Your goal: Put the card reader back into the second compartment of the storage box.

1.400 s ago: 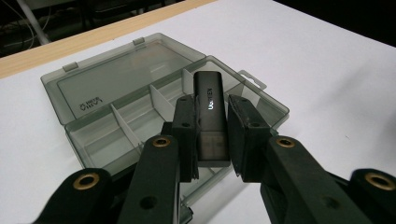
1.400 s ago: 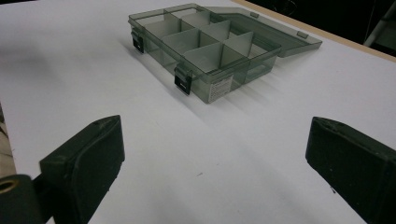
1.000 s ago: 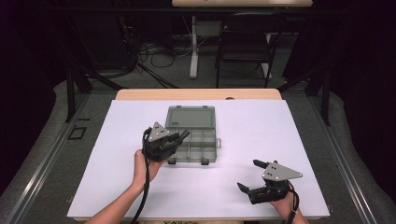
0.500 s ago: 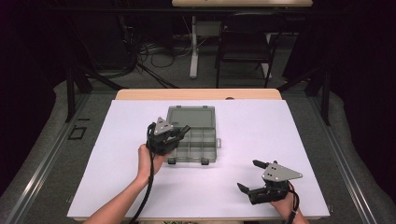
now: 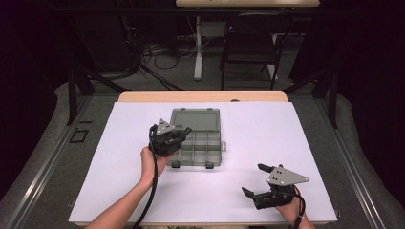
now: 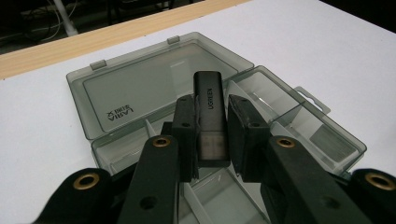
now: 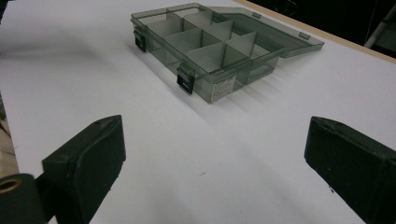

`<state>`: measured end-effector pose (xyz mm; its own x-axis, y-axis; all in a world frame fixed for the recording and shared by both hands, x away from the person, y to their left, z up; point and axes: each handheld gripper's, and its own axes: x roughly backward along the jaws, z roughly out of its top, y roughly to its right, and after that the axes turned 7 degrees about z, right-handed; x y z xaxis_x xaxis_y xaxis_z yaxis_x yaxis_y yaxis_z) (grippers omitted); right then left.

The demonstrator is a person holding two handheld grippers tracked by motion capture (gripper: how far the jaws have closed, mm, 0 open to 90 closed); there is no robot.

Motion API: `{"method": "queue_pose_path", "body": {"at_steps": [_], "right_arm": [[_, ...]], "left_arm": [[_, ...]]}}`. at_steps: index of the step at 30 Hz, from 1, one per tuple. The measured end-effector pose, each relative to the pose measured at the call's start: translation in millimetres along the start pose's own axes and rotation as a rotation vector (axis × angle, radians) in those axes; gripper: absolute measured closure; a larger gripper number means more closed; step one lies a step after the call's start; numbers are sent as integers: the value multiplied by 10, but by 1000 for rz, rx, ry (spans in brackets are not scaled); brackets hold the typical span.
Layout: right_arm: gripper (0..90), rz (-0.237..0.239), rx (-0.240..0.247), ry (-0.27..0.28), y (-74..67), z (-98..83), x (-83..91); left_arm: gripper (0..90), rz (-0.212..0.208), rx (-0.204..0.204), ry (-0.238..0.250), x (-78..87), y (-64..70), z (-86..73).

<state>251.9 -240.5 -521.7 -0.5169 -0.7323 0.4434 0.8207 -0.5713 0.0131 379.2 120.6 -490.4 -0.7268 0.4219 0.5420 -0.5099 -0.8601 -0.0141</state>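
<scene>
The left gripper [image 6: 211, 135] clamps one black adapter [image 6: 210, 116], held just above one open box [image 6: 289, 121] with its lid [image 6: 154, 84] beyond. The right gripper [image 5: 260, 183], jaws wide apart and empty, rests on the table [image 5: 286, 129], the box well ahead of it.

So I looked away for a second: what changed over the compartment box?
The left gripper, shut on the black adapter, moved slightly up the high view, over the open compartment box. The right gripper stayed open, in place; the box stayed put.
</scene>
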Motion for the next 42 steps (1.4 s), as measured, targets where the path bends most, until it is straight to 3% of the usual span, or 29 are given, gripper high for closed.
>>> {"method": "queue_pose_path", "body": {"at_steps": [25,42], "right_arm": [[50,7,-1,2,-8,12,-17],[50,11,2,-3,-12,8,-9]], "left_arm": [[742,48,50,-44,-210,-43,-7],[742,68,75,-70,-294,15,-53]]}}
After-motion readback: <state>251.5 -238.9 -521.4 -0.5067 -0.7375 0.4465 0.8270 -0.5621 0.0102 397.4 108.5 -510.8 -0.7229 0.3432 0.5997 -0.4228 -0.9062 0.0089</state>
